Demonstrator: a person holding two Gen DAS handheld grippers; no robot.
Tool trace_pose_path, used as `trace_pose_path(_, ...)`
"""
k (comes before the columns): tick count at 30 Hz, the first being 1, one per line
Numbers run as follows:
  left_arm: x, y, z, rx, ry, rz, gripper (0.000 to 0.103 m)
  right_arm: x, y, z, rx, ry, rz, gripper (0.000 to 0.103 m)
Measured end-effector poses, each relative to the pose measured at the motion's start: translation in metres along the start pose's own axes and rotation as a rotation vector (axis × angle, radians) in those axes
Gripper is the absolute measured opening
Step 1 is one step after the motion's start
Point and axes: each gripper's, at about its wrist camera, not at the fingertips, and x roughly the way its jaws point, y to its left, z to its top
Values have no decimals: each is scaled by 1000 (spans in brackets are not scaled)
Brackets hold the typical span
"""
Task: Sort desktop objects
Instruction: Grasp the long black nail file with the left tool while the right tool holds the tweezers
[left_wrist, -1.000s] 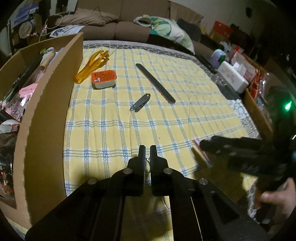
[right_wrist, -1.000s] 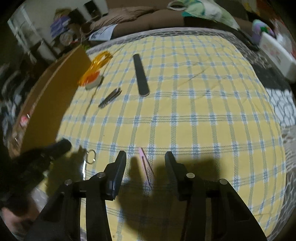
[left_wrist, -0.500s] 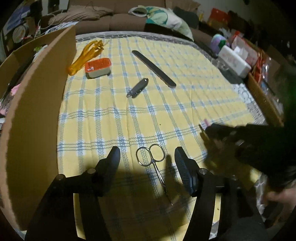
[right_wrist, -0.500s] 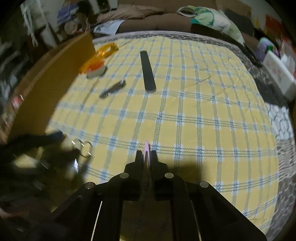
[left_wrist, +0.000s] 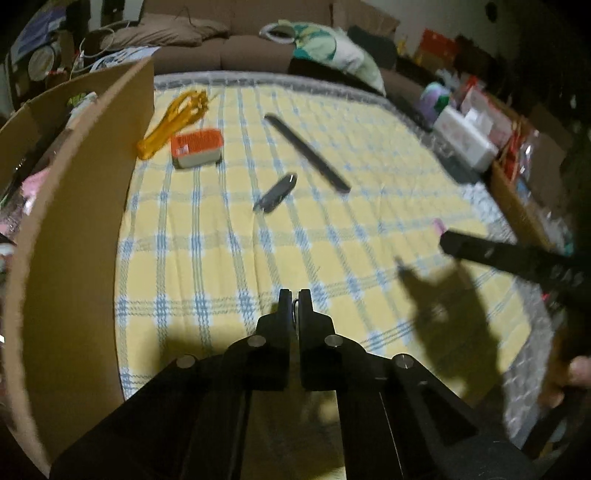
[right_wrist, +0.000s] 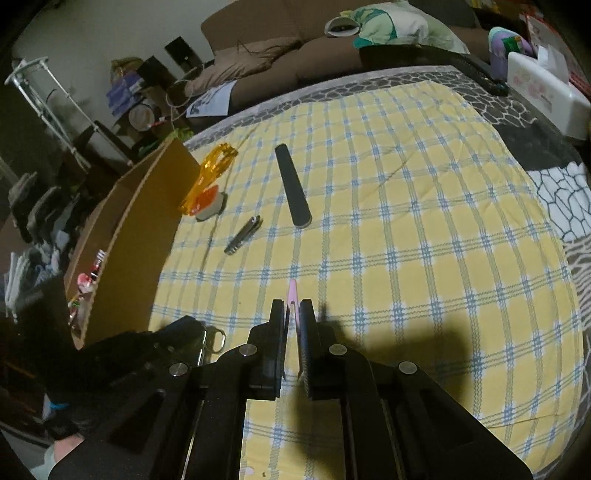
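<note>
Both hand-held grippers are clamped on small tools near the front edge of the yellow checked cloth (right_wrist: 424, 240). Left gripper (left_wrist: 294, 295) has its jaws pressed together on the small scissors (right_wrist: 214, 339), whose finger loops peek out beside its black body in the right wrist view; from its own camera only a glint of metal shows between the jaws. Right gripper (right_wrist: 291, 306) is closed on the thin pink nail tool (right_wrist: 293, 291), whose tip pokes out ahead of the jaws, and it appears to hang clear of the cloth, judging by the shadow below.

By size, the cardboard box (left_wrist: 81, 229) stands along the left edge of the cloth, already holding assorted items, so some sorting seems done. Still lying on the cloth are the long black nail file (right_wrist: 293, 184), the orange plastic tool (left_wrist: 173, 118), the orange-lidded container (left_wrist: 197, 147) just beside it, and the small folded pocket tool (left_wrist: 275, 194) between the file and the front. Those four are left, plus the two pieces now held, which I judge are bound for the box.

Half a second ago the left jaws stood wide apart around the scissors lying flat; now they have shut on them. The right gripper, open around the pink tool a second ago, gripped it half a second ago and has since lifted it.
</note>
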Motion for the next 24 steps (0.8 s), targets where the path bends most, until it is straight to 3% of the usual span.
trace_pose_path(5,-13,1,13,-32,-19,-34,3,-10,0,3,11,-26,28,7)
trace_pose_path(9,-11,-12,31,22,-26,-21,17,-14,-4,6,31,-40,35,7)
trace_pose_path(12,2,-18,57,19,-22,-12,17,-13,-6,7,40,-36,35,7)
trace_pose_path(14,17,-21,77,16,-15,15,26,-13,-9,7,44,-36,37,7)
trace_pose_path(16,36,-29,96,35,-12,66,58,-13,-11,9,49,-36,40,7)
trace_pose_path(19,71,-42,120,56,11,119,59,-12,-15,10,51,-31,37,7)
trace_pose_path(24,137,-43,147,25,116,245,59,-9,-26,11,65,-25,30,7)
